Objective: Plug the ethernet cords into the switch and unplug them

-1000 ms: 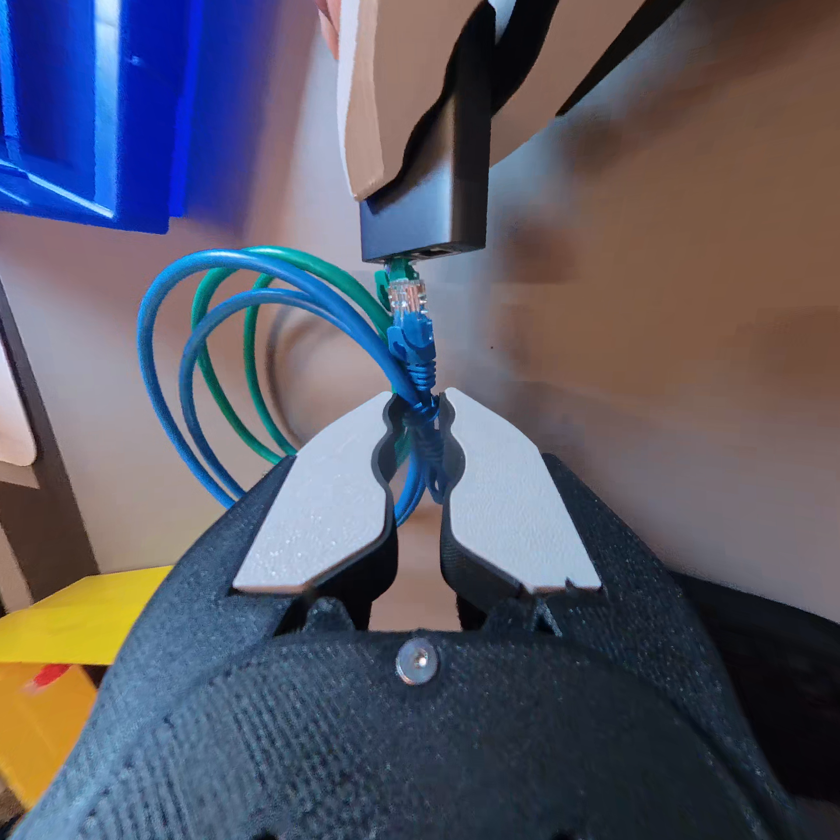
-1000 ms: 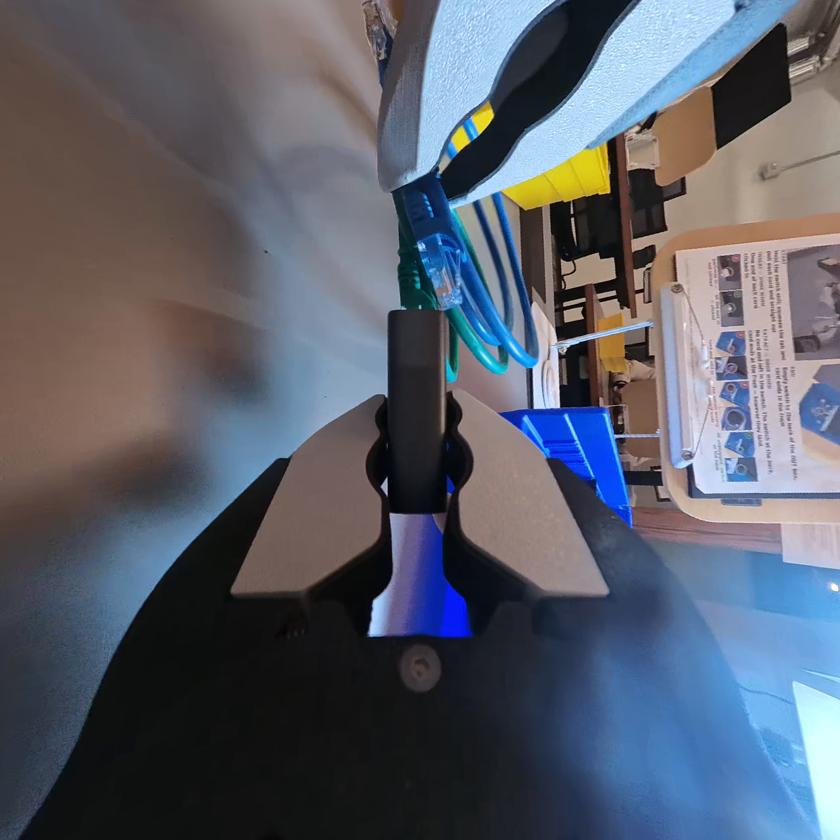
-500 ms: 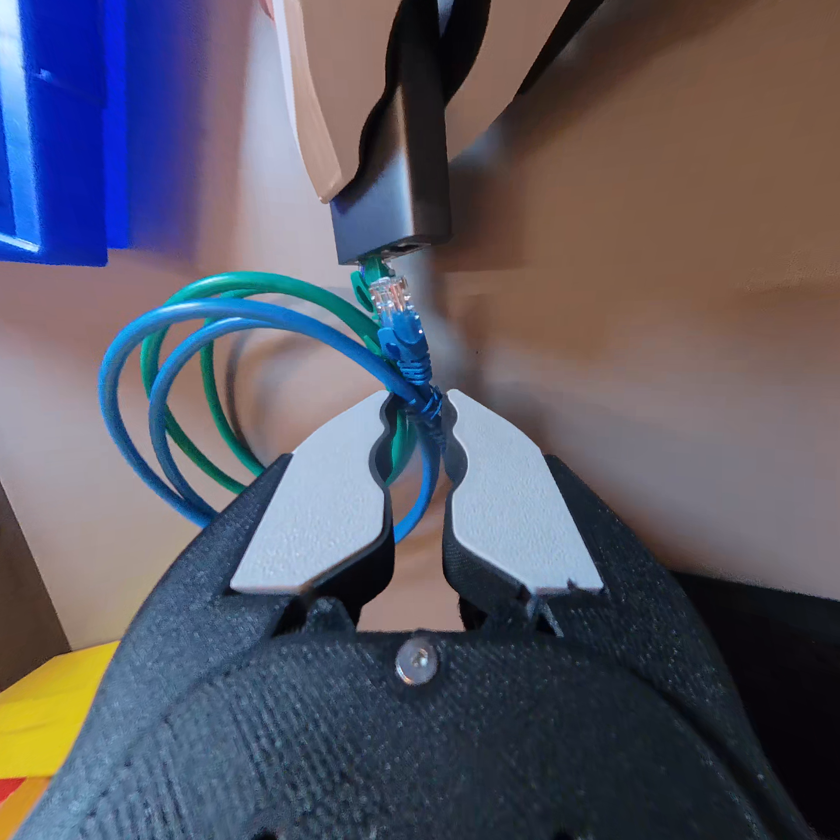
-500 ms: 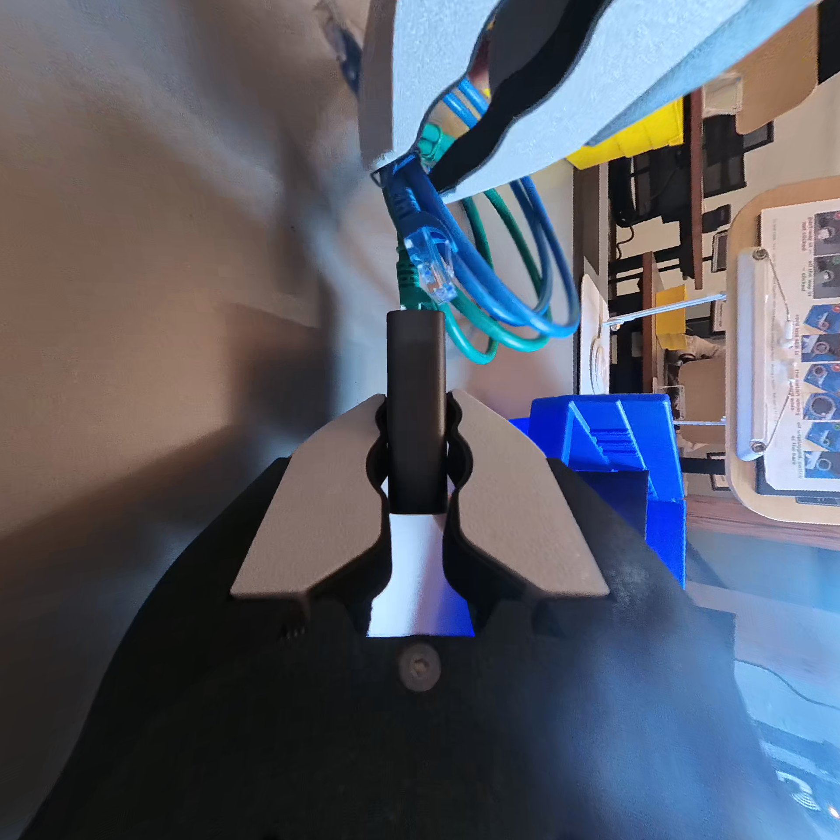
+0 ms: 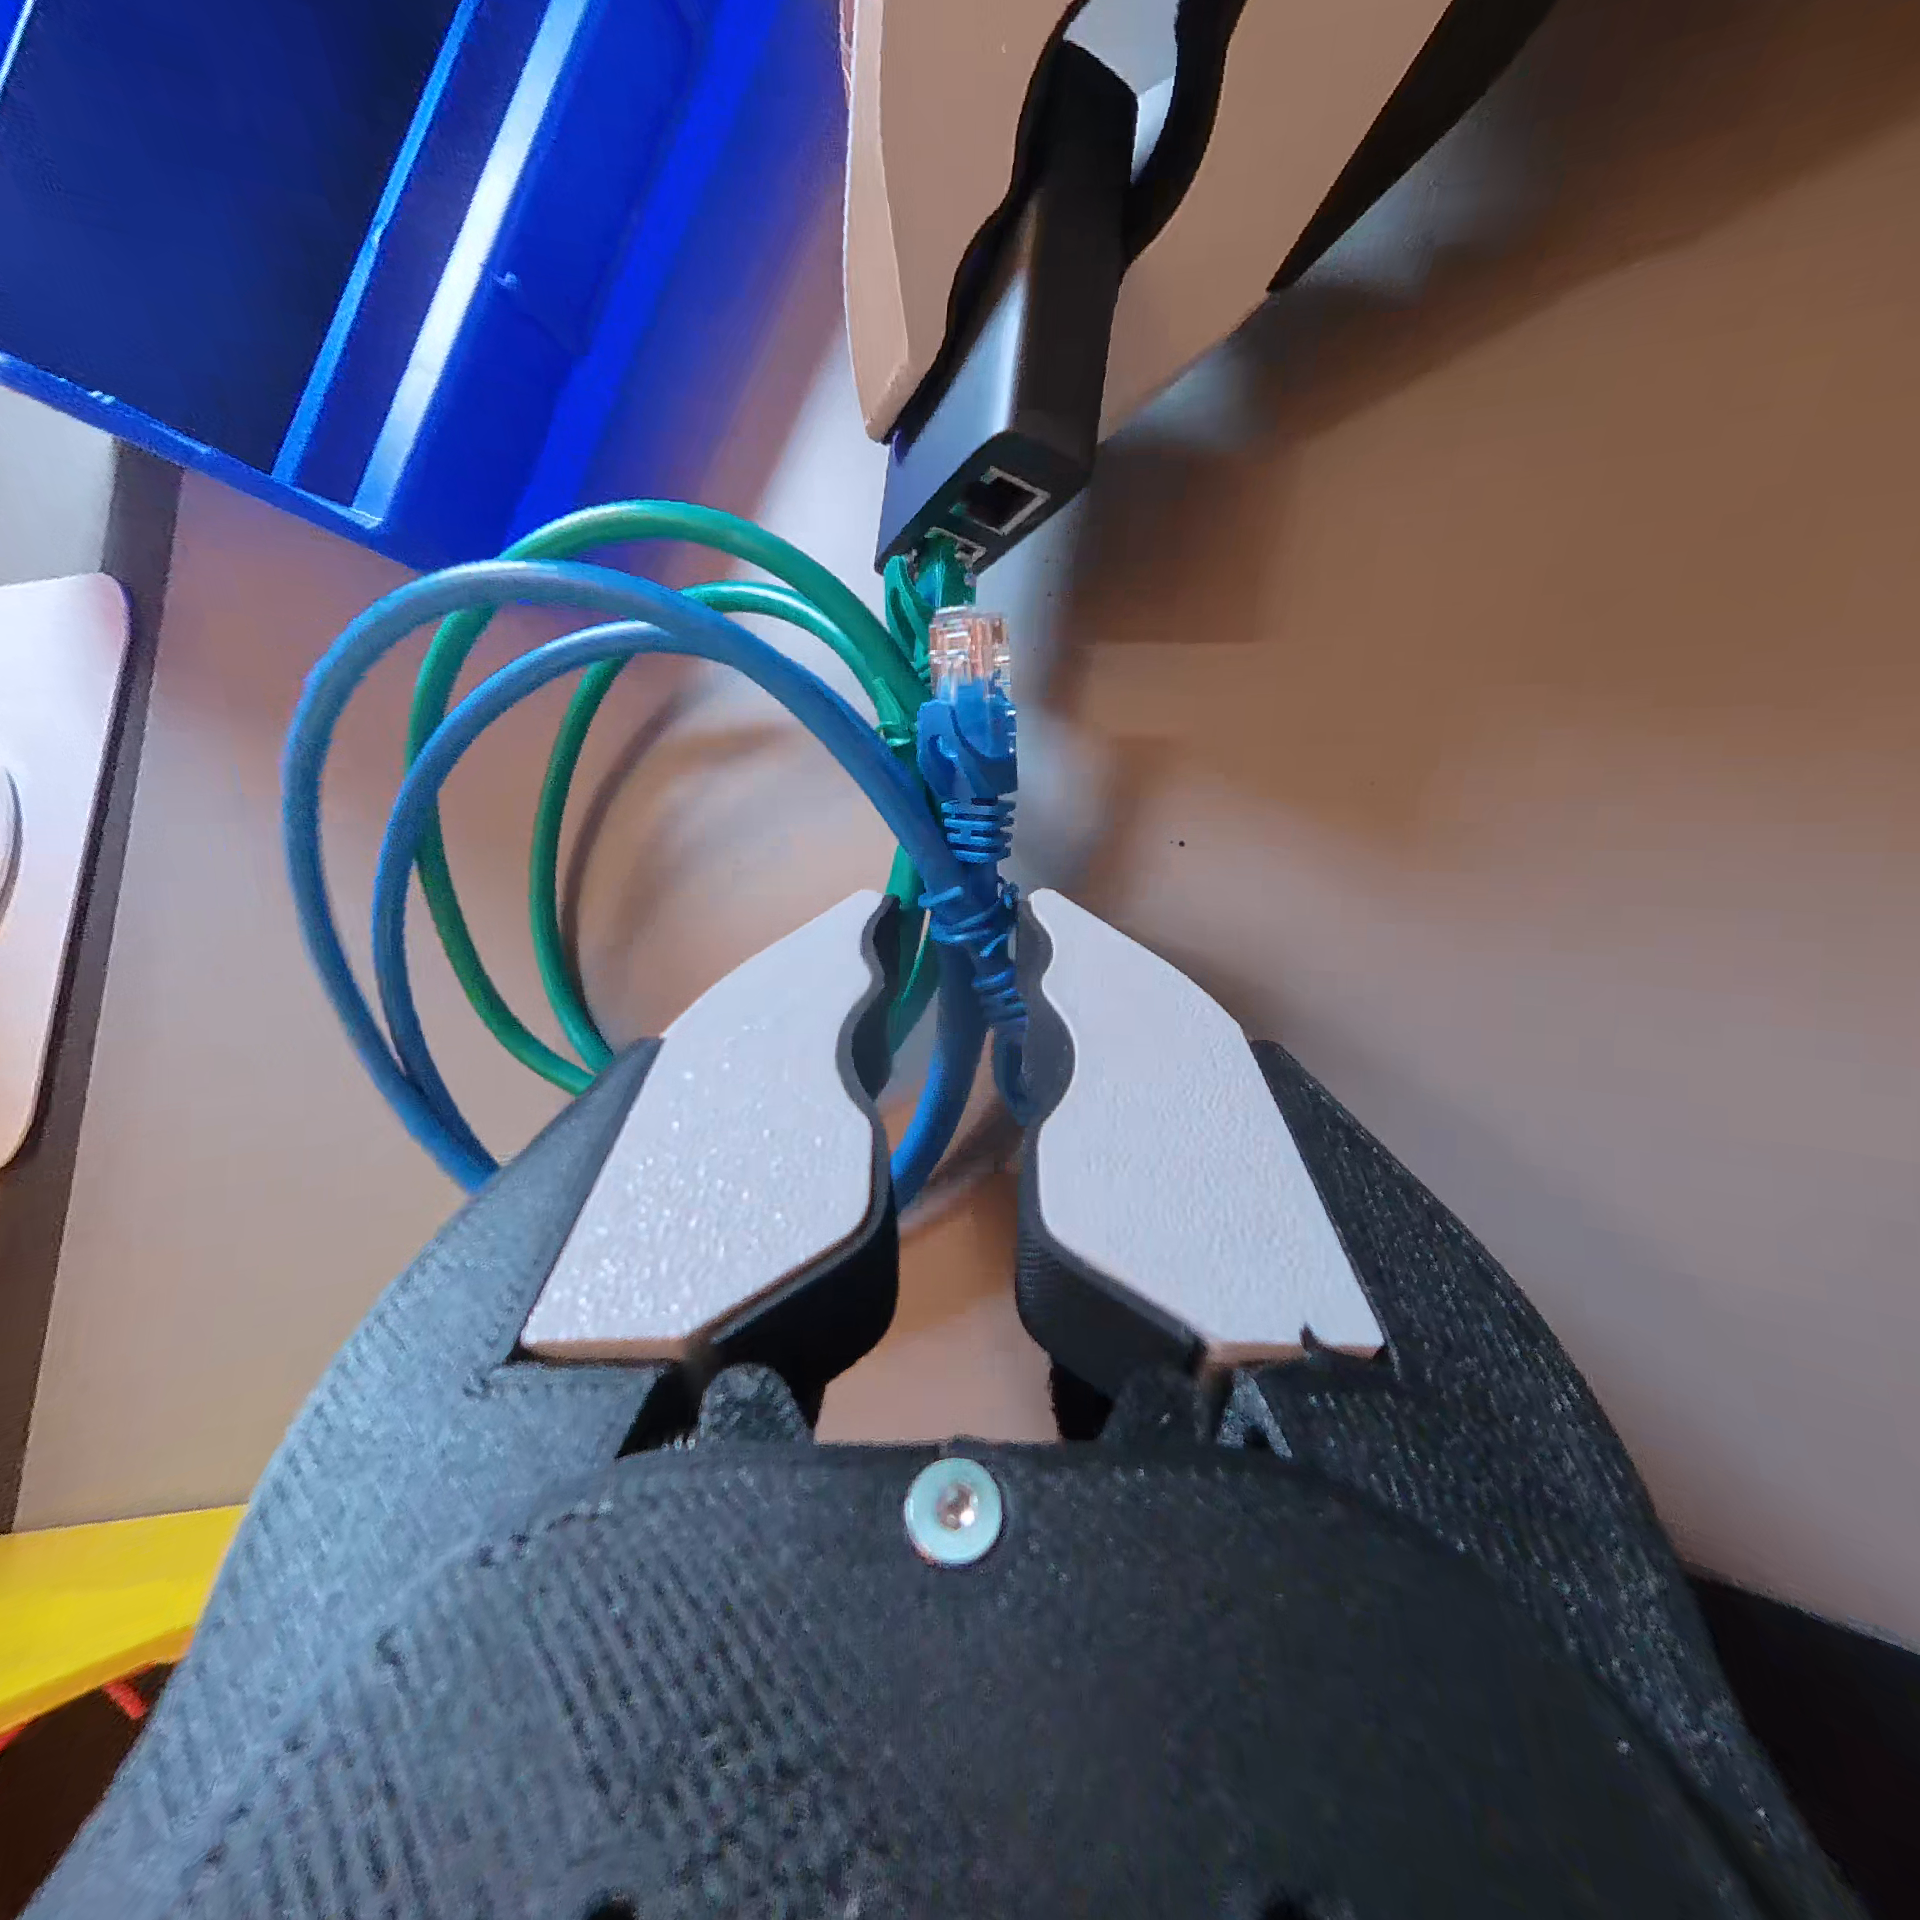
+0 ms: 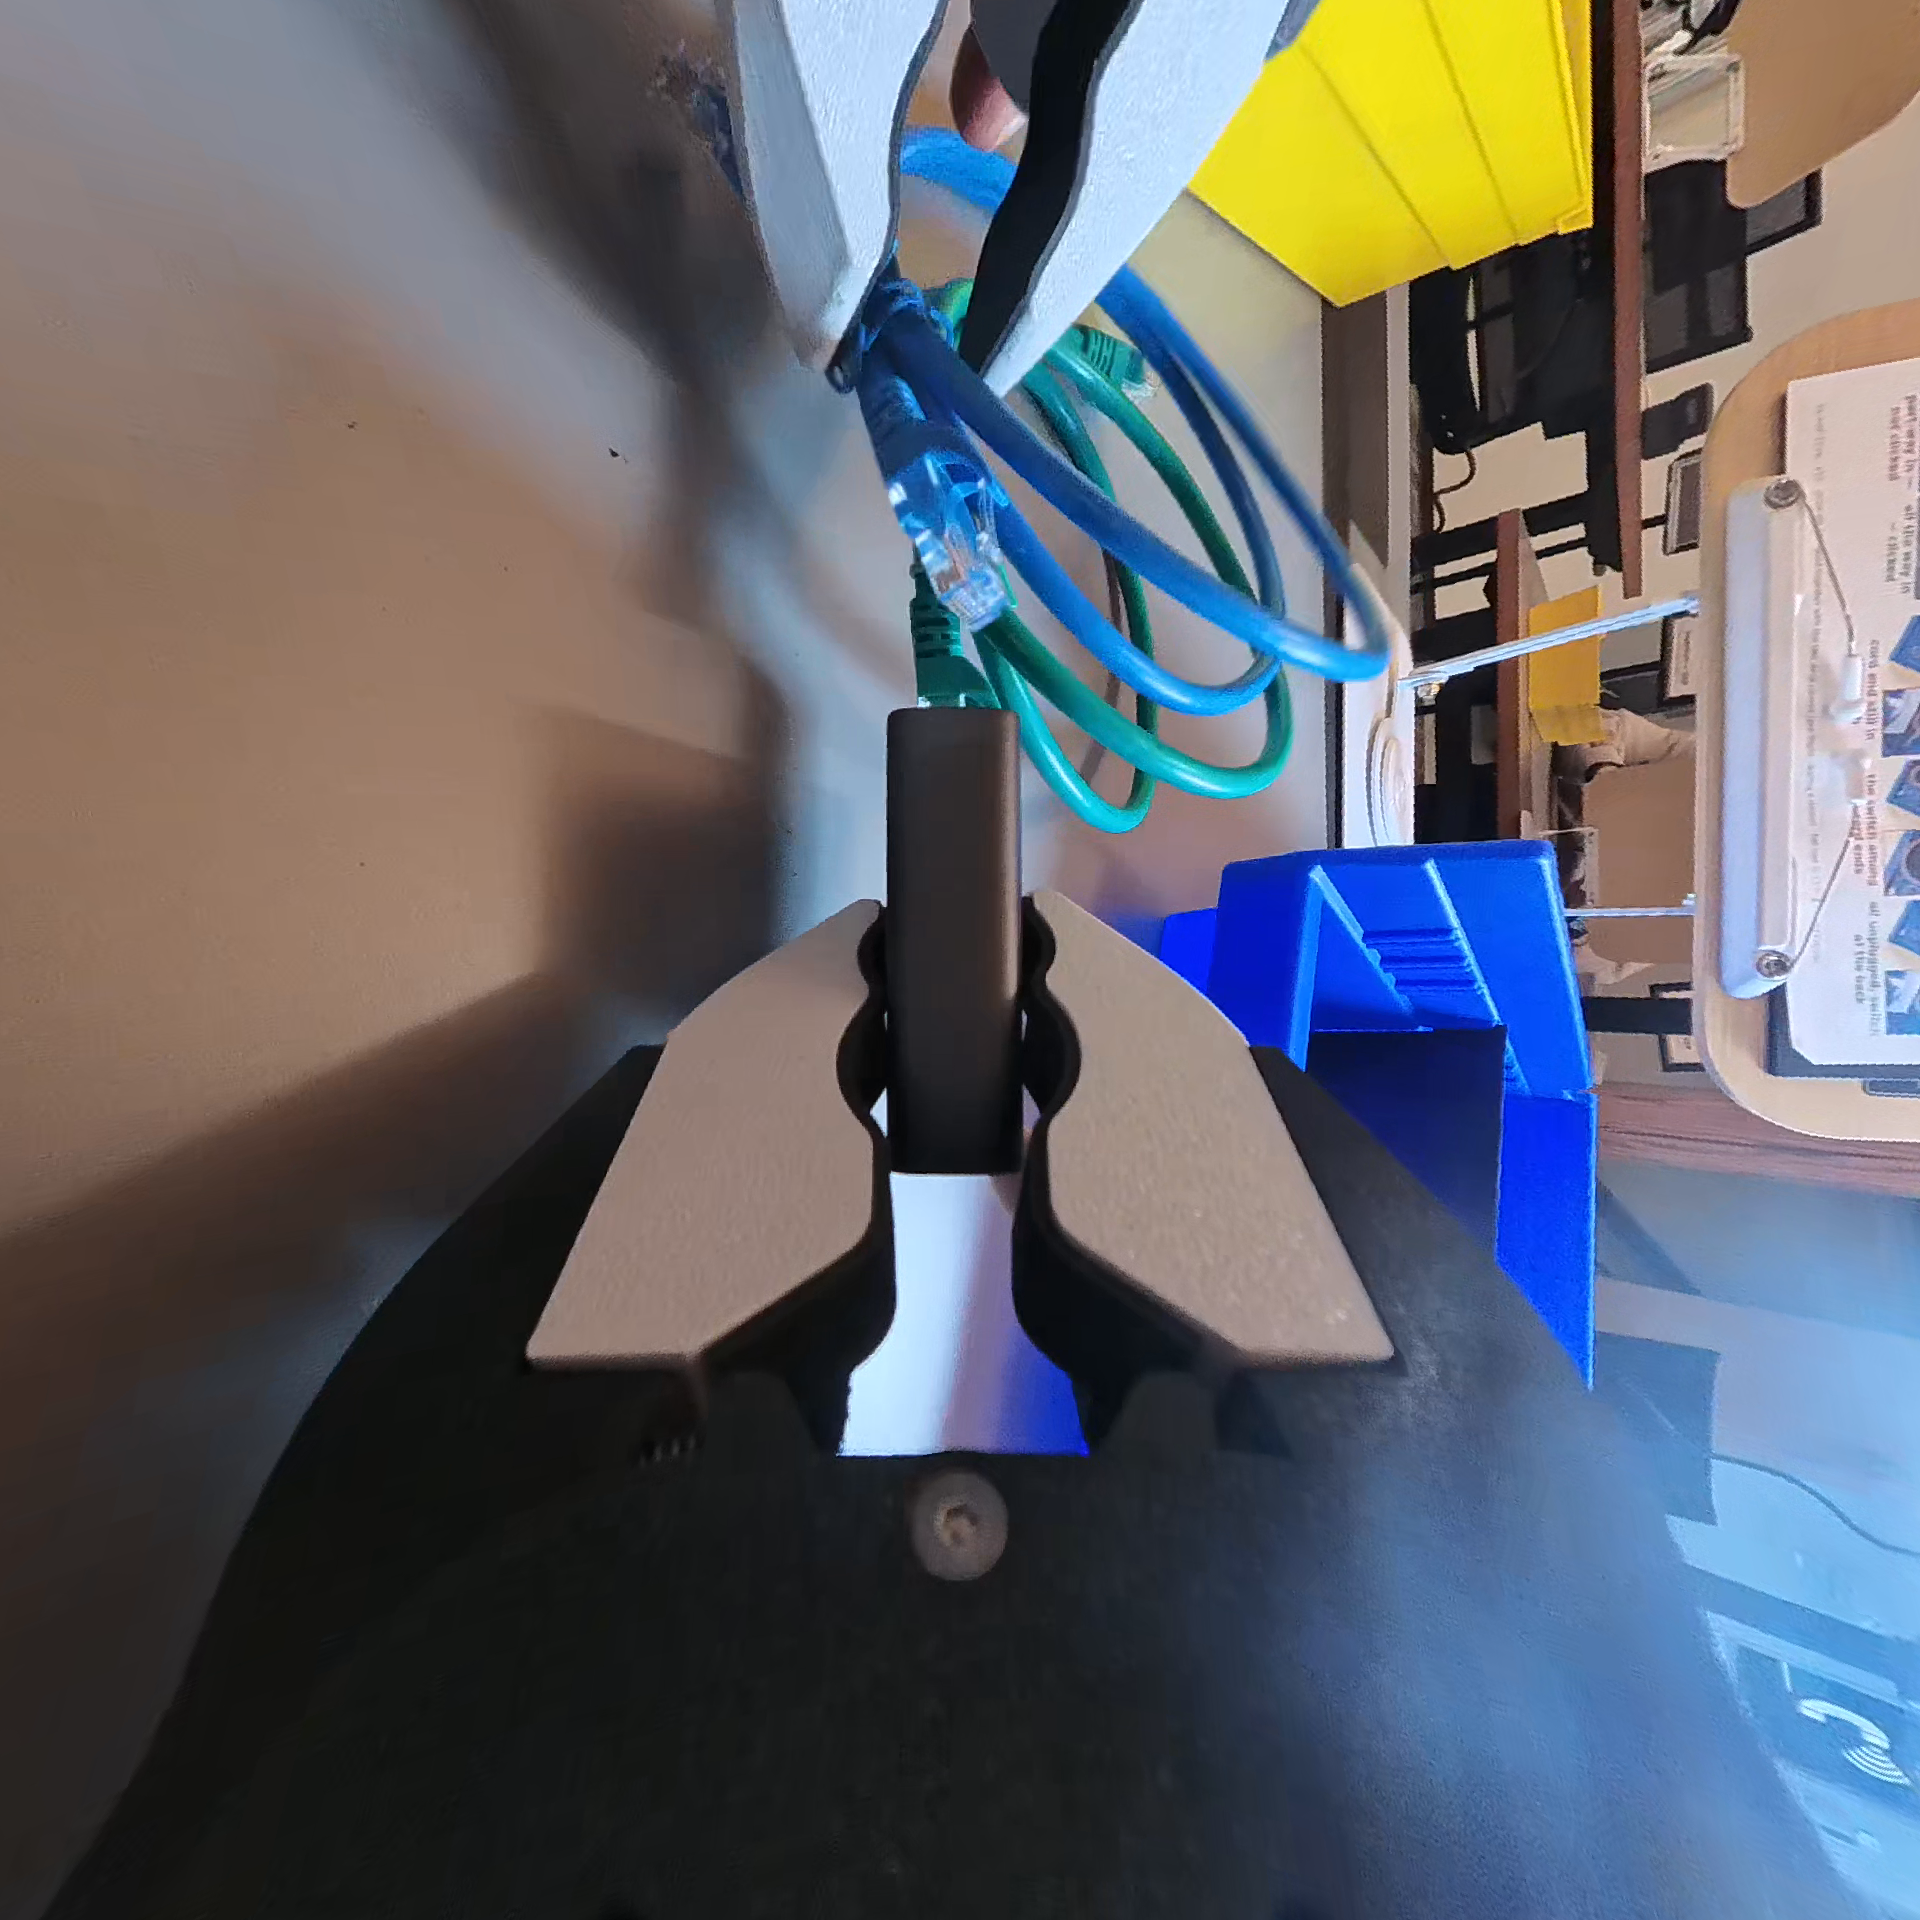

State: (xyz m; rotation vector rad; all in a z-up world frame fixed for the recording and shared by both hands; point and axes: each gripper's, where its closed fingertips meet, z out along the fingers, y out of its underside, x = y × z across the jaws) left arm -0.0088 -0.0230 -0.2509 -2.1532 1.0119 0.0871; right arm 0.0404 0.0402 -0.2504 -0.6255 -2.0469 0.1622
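My left gripper is shut on the blue ethernet cord just behind its clear plug. The plug hangs free, a short way below the black switch, next to an empty port. The green cord is plugged into the switch beside that port. My right gripper is shut on the switch and holds it in the air. In the right wrist view the blue plug and the green plug show above the switch, under the left gripper's fingers.
A blue bin stands at the upper left of the left wrist view and also shows in the right wrist view. A yellow bin is behind. A clipboard with printed sheets stands at the right. The brown tabletop lies below.
Both grippers have swung together, so the blue bin now fills more of the left wrist view. The switch has tilted and an empty port now shows. The blue plug stays just off it.
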